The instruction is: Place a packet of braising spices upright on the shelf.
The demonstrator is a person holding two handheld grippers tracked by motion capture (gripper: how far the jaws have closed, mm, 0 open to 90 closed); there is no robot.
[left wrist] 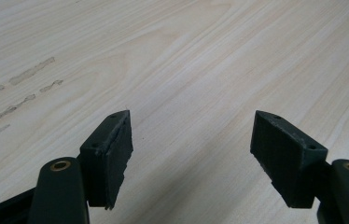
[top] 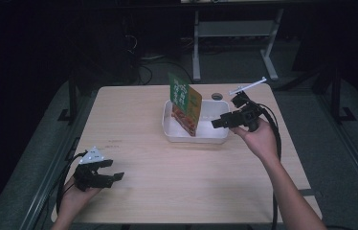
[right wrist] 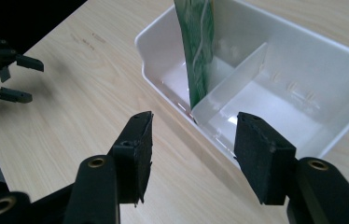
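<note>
Jaws apart, right gripper beside bin.

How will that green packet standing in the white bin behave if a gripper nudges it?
The green packet stands upright against the divider, thin and tall, so it probably tips easily. It looks like flexible film, likely light and floppy. The white bin may slide too.

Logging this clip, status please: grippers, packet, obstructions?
Left gripper open, empty, low over bare table. Right gripper open, empty, beside white bin. Green-orange packet standing upright in bin. Nothing obstructing.
</note>
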